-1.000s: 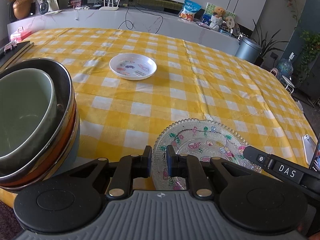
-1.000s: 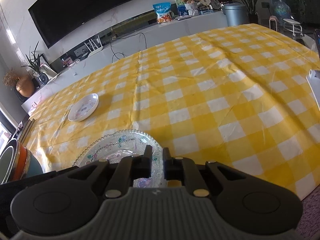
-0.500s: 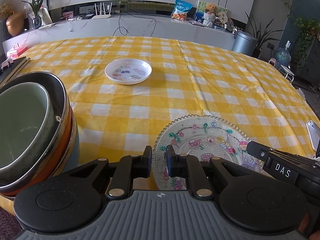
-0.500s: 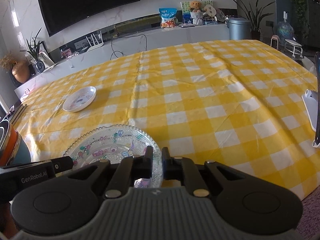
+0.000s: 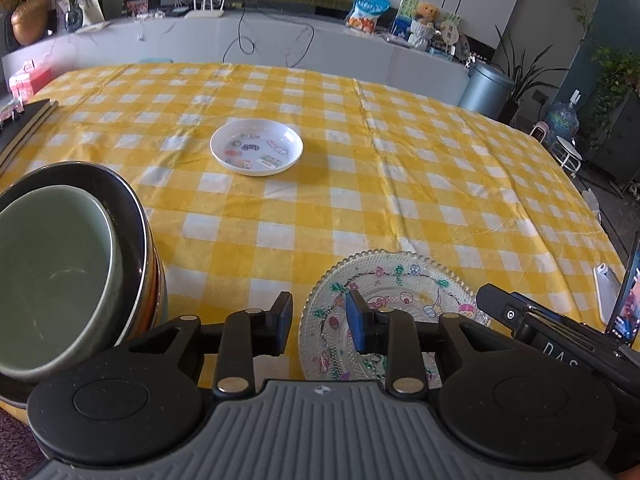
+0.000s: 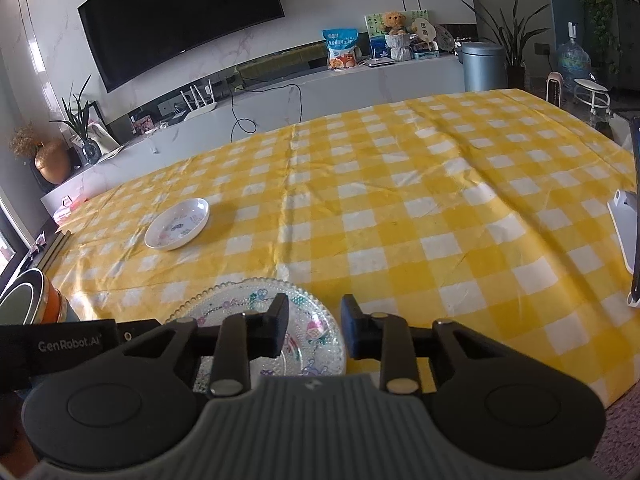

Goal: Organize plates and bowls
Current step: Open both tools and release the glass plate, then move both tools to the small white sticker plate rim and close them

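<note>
Both my grippers, left (image 5: 316, 322) and right (image 6: 314, 330), have spread their jaws apart over the glass plate (image 5: 400, 292) at the desk's (image 5: 360, 184) near edge.

Both grippers have let their jaws spread apart where a moment ago they were nearly closed: the left gripper (image 5: 319, 318) now straddles the near left rim of the glass plate (image 5: 404, 280), the right gripper (image 6: 314, 326) its right rim.
</note>
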